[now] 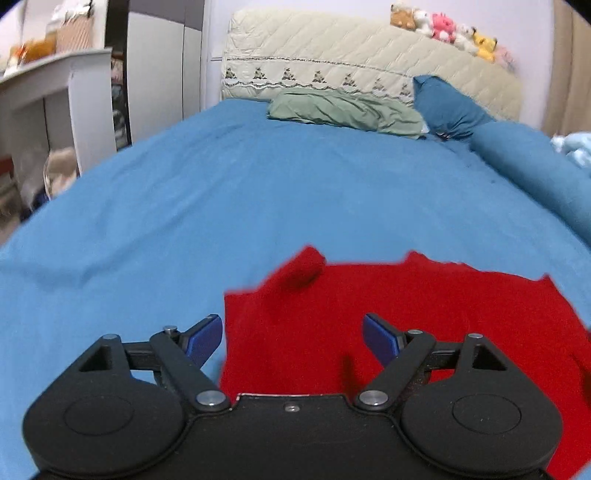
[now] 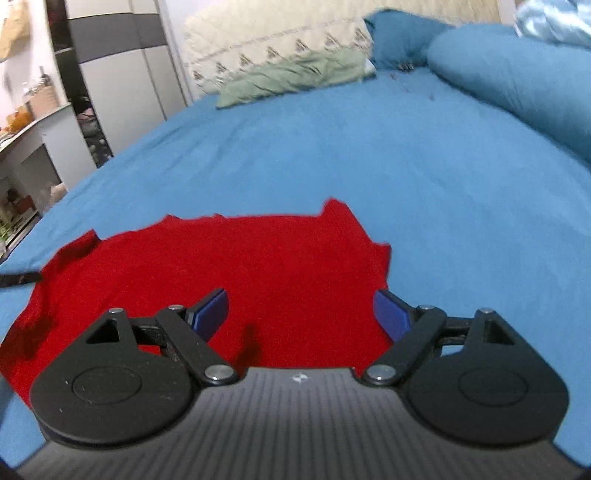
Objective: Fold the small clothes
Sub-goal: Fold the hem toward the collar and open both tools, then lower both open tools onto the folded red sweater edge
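Two grippers are out in front of me, both with their blue-padded jaws spread wide and nothing between them. In the left wrist view my left gripper (image 1: 291, 338) fills the bottom of the frame, and the red garment (image 1: 406, 314) lies flat on the blue bedsheet (image 1: 221, 192) across the lower right; its left edge runs just inside my left pad, so one pad sits over blue sheet and the other over red cloth. A small flap of the garment is curled up at its upper left corner, near the centre of the frame. I cannot tell whether the pads touch the fabric or hang just above it.

In the right wrist view my right gripper (image 2: 301, 314) sits at the bottom, and the same garment spreads over the lower left and centre; its right edge falls just by my right pad. A dark strip pokes in at the left edge of that frame, over the garment's far corner, but it is too blurred to identify.

Toward the top of both views a crumpled green cloth (image 1: 343, 110) rests by a cream quilted headboard (image 1: 369, 55), with a blue pillow (image 1: 450, 107) to its right. Several plush toys (image 1: 443, 27) line the headboard's top at upper right in the left view.
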A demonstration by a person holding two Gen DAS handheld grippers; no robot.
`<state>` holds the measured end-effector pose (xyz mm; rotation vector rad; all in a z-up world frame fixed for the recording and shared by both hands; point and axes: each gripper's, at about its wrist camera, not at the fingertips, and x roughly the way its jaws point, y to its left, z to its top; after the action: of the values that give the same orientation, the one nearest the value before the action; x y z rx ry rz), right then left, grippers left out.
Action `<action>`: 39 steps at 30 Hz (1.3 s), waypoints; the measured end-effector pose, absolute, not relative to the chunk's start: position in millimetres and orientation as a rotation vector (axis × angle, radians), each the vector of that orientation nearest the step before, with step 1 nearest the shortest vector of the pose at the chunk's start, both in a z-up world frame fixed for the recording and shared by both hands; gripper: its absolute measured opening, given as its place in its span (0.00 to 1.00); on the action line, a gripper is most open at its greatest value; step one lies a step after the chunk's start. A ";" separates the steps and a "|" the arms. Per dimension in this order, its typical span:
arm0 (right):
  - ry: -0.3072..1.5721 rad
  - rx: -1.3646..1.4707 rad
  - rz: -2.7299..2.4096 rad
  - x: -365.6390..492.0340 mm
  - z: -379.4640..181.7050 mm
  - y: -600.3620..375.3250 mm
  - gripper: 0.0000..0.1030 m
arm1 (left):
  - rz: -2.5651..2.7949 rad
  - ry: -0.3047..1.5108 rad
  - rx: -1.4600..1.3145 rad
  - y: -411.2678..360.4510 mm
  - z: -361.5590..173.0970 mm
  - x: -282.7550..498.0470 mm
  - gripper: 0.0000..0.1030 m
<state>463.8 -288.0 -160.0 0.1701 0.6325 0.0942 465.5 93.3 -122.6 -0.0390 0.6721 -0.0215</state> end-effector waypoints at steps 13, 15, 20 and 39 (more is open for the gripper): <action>0.656 0.138 0.072 466.6 -177.8 -289.1 0.98 | 0.204 0.768 -0.097 129.0 -163.9 532.4 0.88; 0.670 0.140 0.058 465.8 -181.3 -292.0 0.98 | 0.201 0.749 -0.070 127.9 -152.4 522.9 0.87; 0.644 0.171 0.046 448.9 -162.2 -302.3 0.98 | 0.141 0.658 0.053 94.6 -97.4 473.8 0.86; 0.727 0.170 -0.057 373.9 -178.2 -306.1 0.85 | -0.230 0.815 0.023 -62.3 -124.5 399.7 1.00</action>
<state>373.9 -306.1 -178.2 0.1704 0.7270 -0.0567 399.7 -62.3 -124.5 0.0227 0.8147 -0.2297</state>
